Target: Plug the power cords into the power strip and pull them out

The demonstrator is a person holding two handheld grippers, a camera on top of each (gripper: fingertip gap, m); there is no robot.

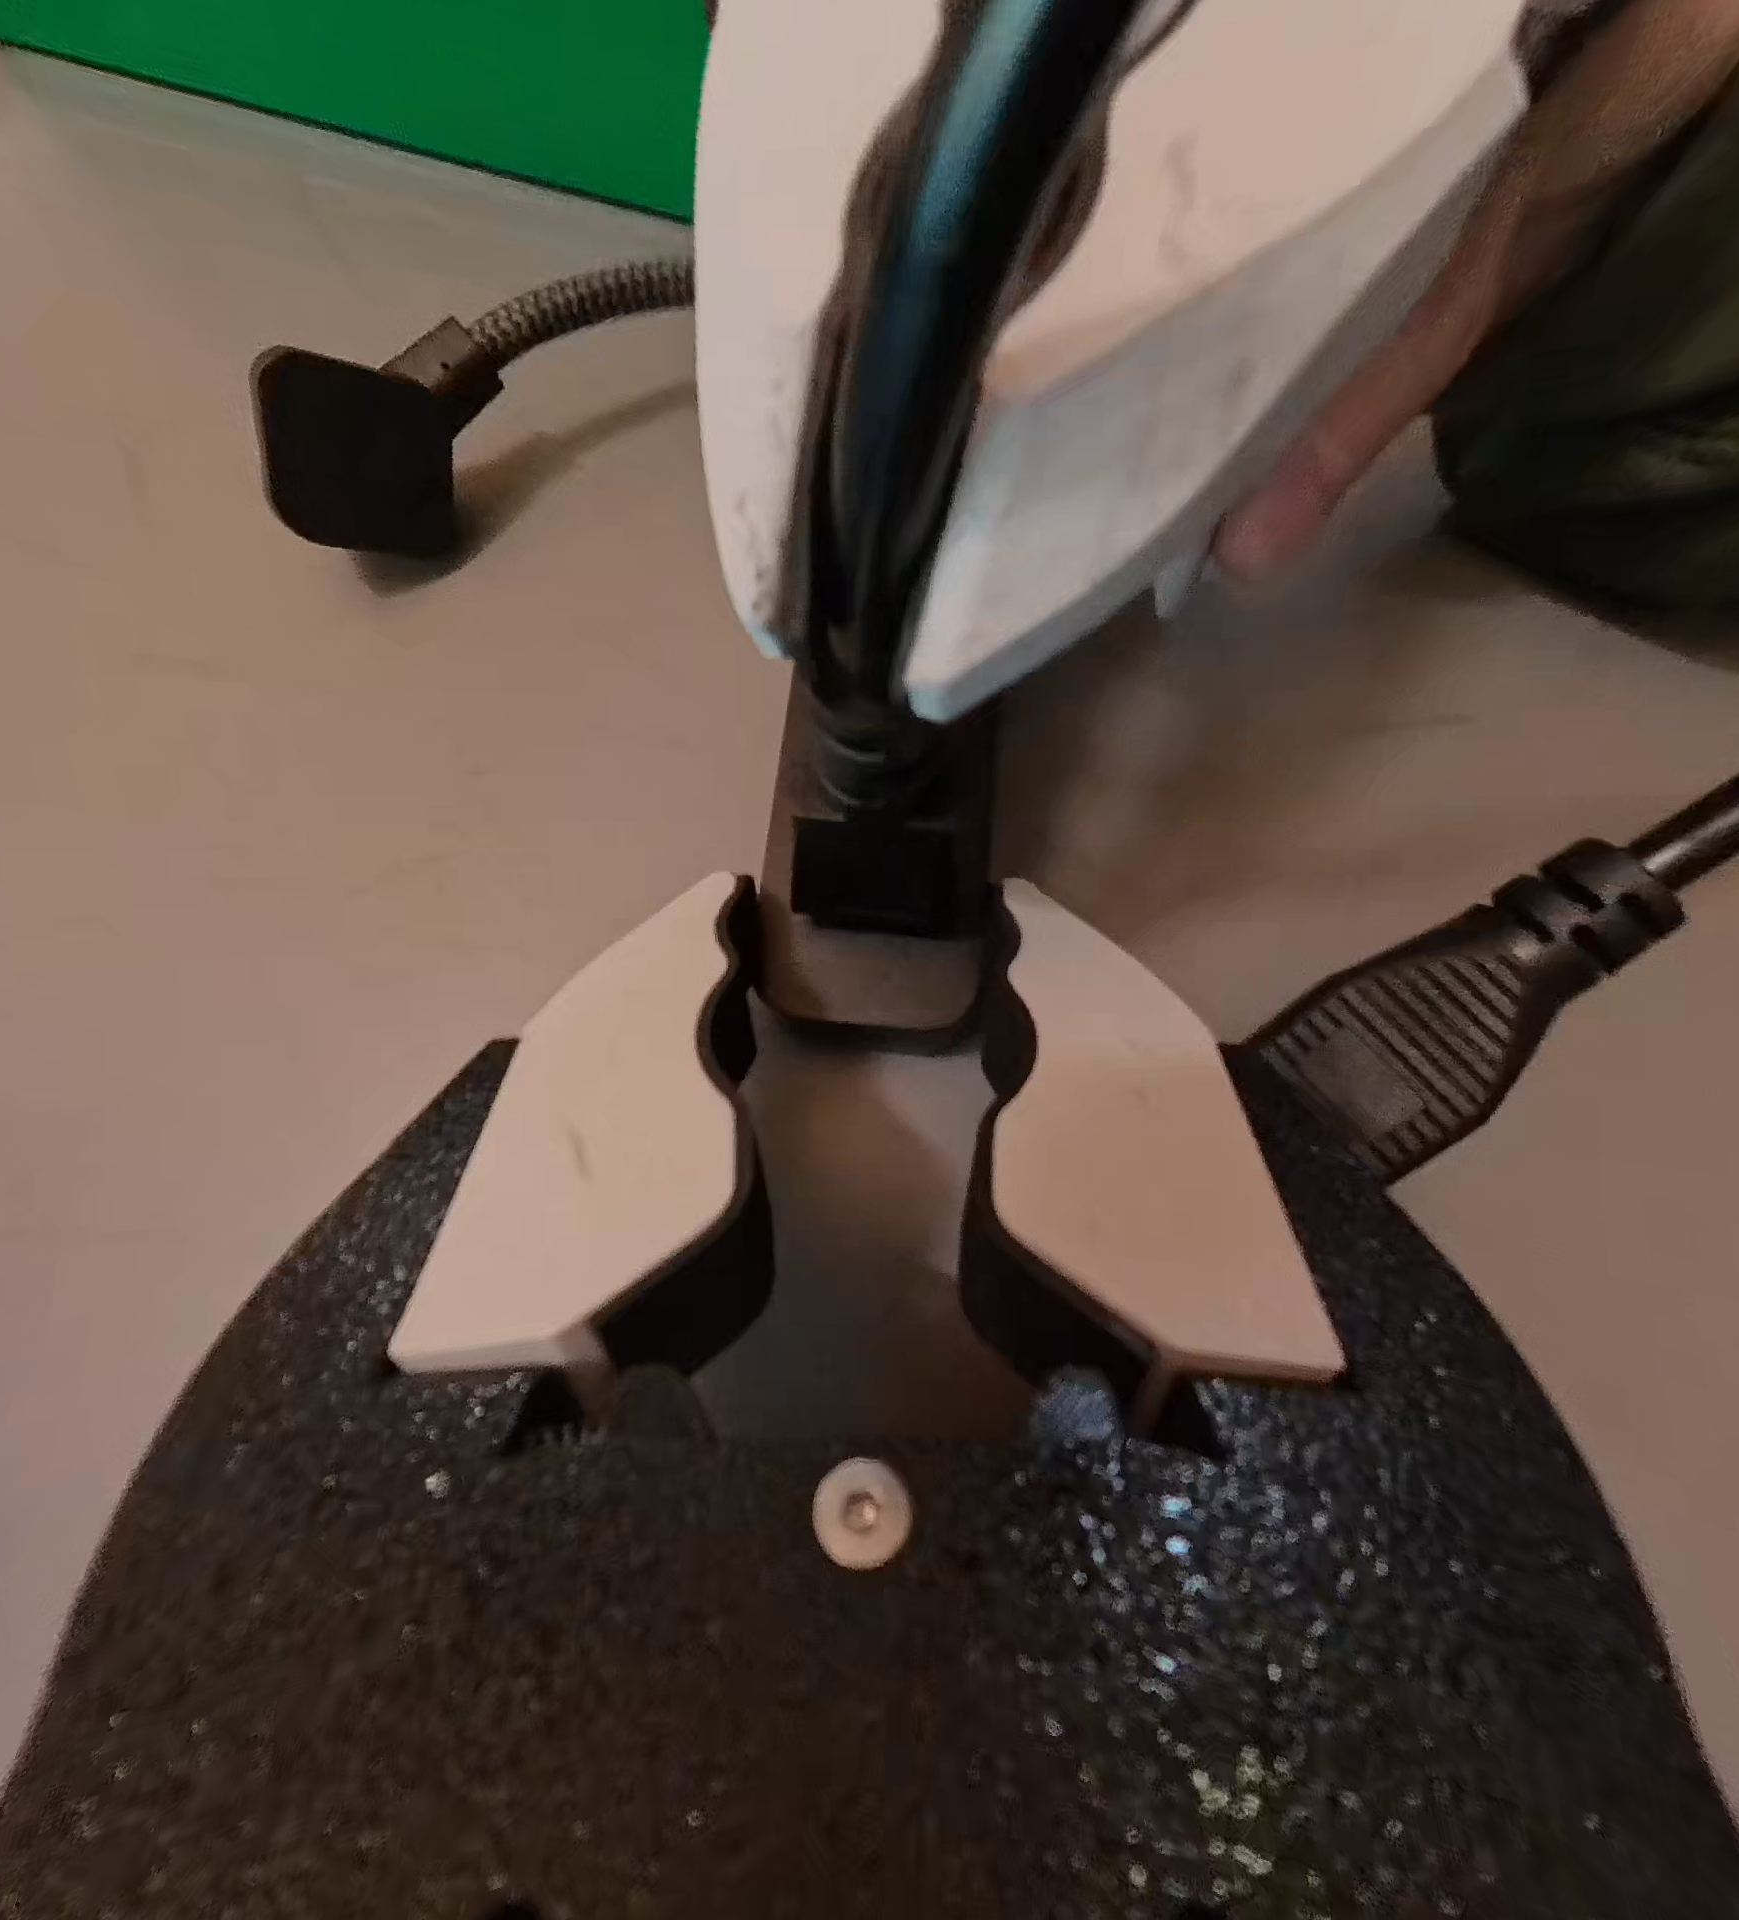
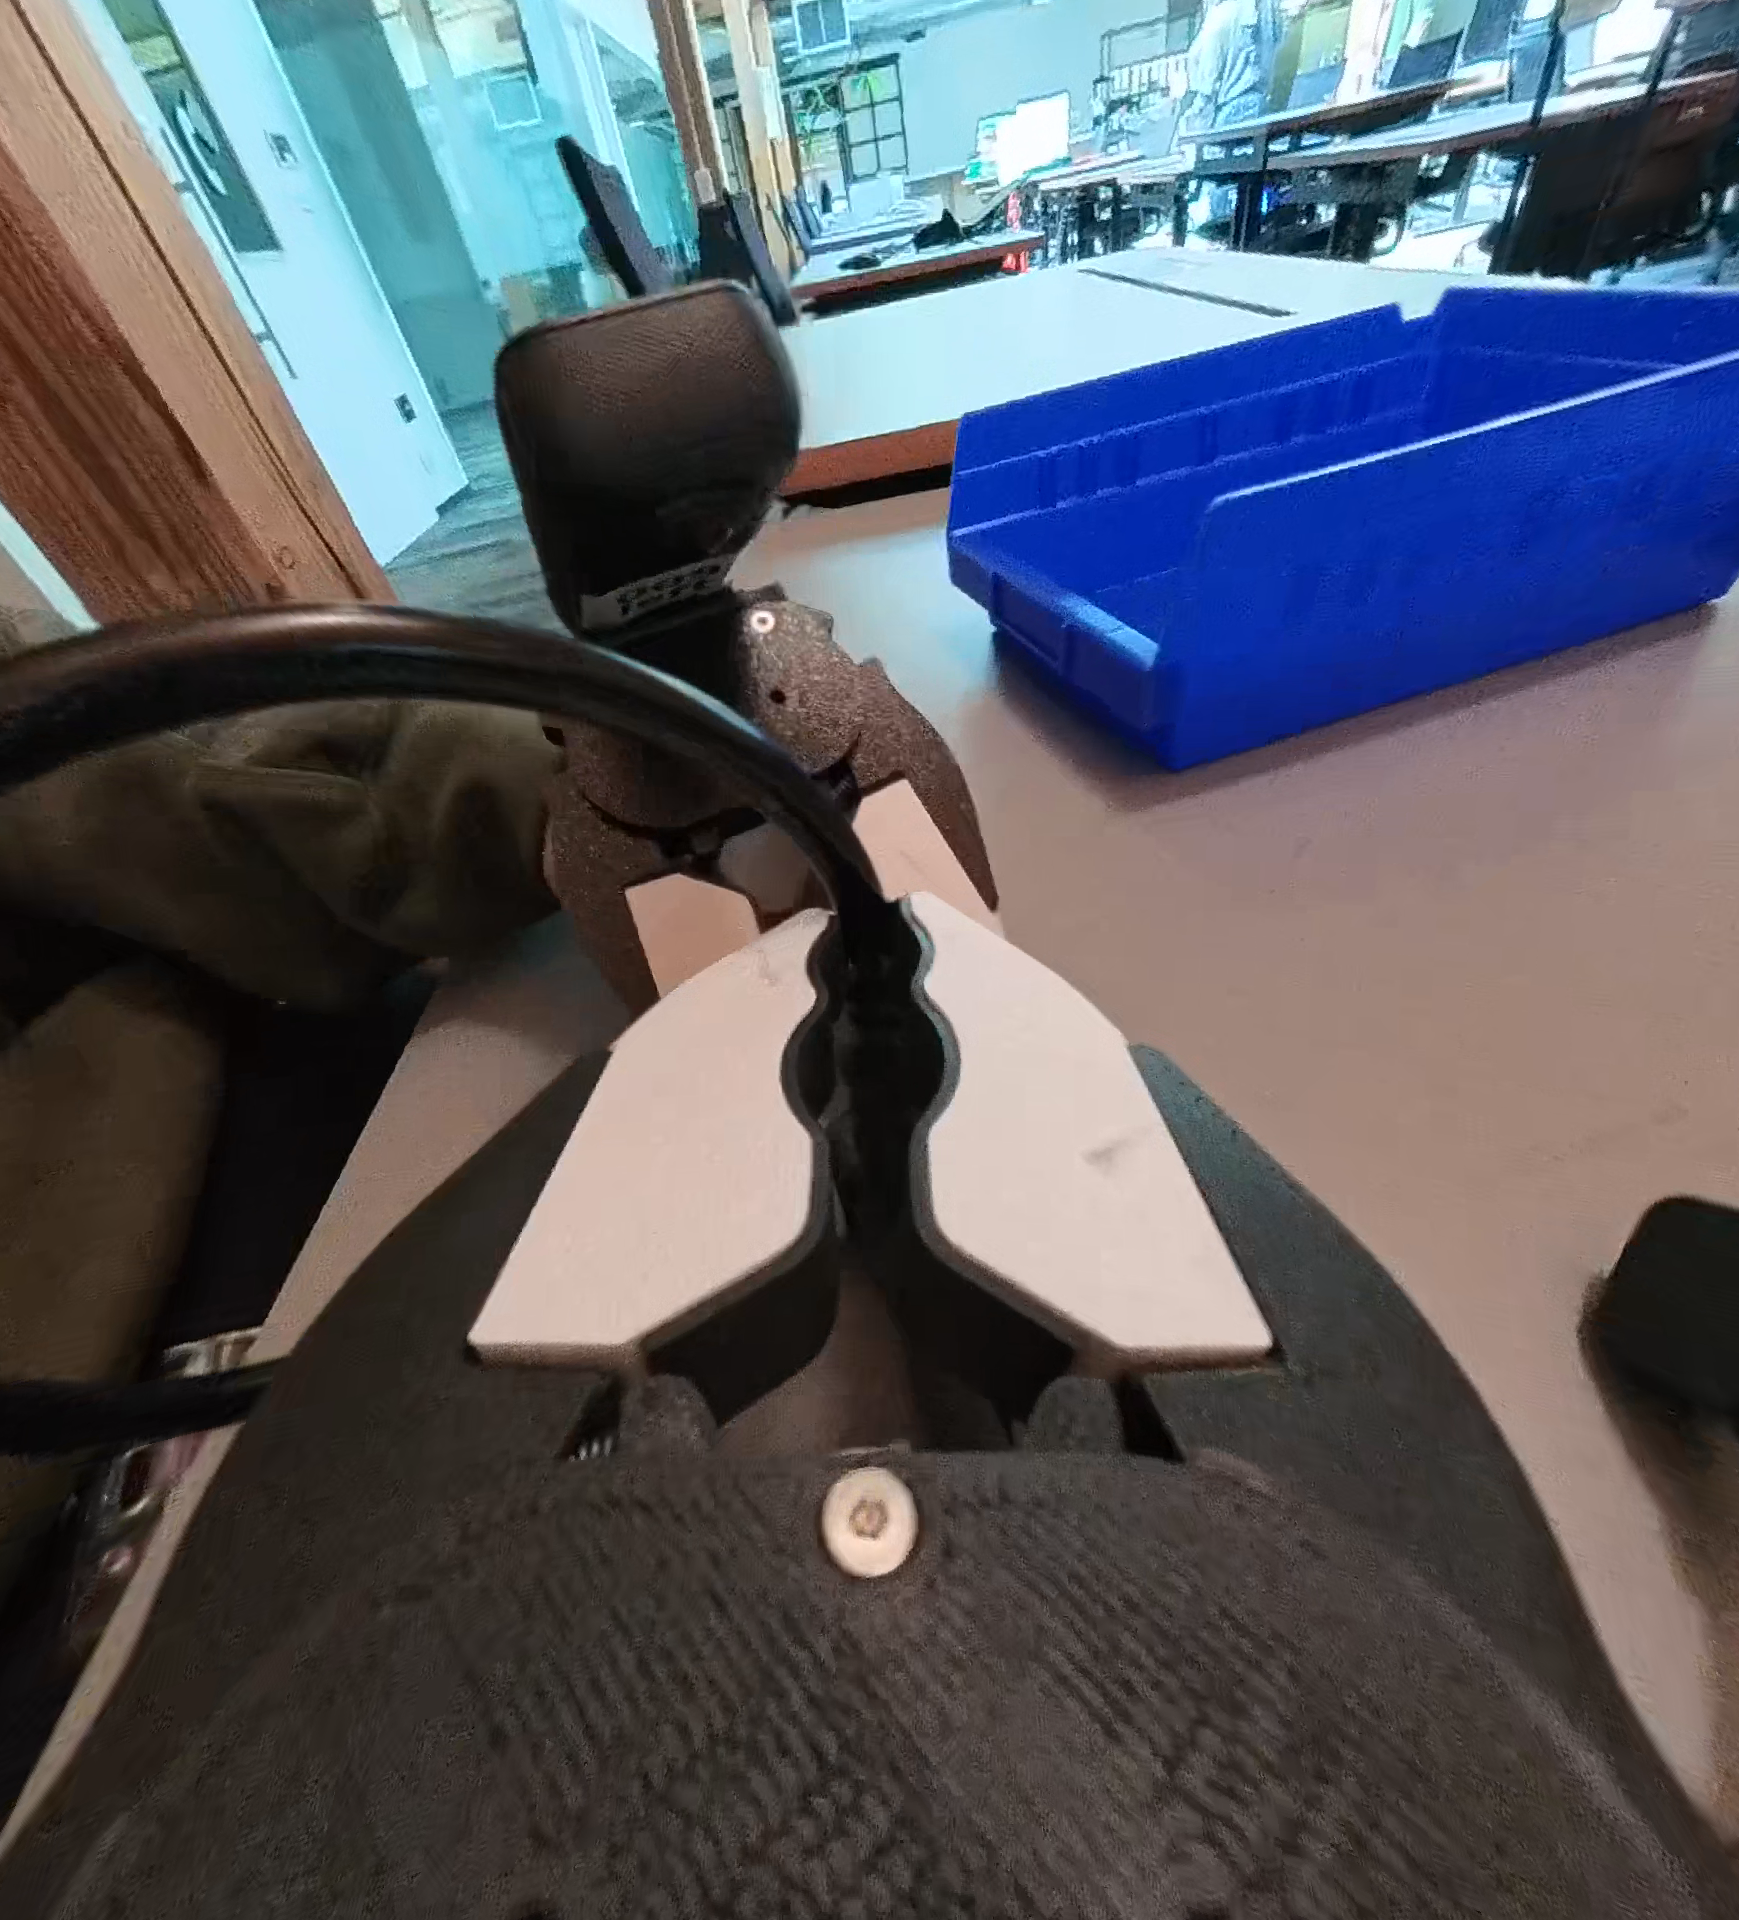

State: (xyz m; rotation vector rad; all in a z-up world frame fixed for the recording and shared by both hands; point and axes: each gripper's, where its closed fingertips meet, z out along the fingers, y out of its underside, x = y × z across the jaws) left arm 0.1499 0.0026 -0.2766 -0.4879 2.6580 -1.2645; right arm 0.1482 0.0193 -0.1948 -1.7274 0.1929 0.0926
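In the left wrist view my left gripper [image 1: 873,935] is shut on the near end of a narrow dark power strip [image 1: 870,987] that lies on the table. My right gripper [image 1: 849,675] comes down from above, shut on a black power cord [image 1: 948,260] just above its plug [image 1: 870,873], which sits at the strip's top face. How deep the plug sits I cannot tell. In the right wrist view my right gripper [image 2: 870,935] clamps the same cord [image 2: 325,649], and the left gripper [image 2: 792,862] shows just beyond it. A second black plug [image 1: 1416,1049] lies loose on the table at the right.
A flat black plug on a braided cord [image 1: 356,457] lies at the left; it also shows in the right wrist view [image 2: 1717,1320]. A green box [image 1: 377,94] stands at the back. A blue bin [image 2: 1364,499] stands on the table. An olive sleeve [image 2: 169,831] is at the left. Left tips to right tips: about 8 cm.
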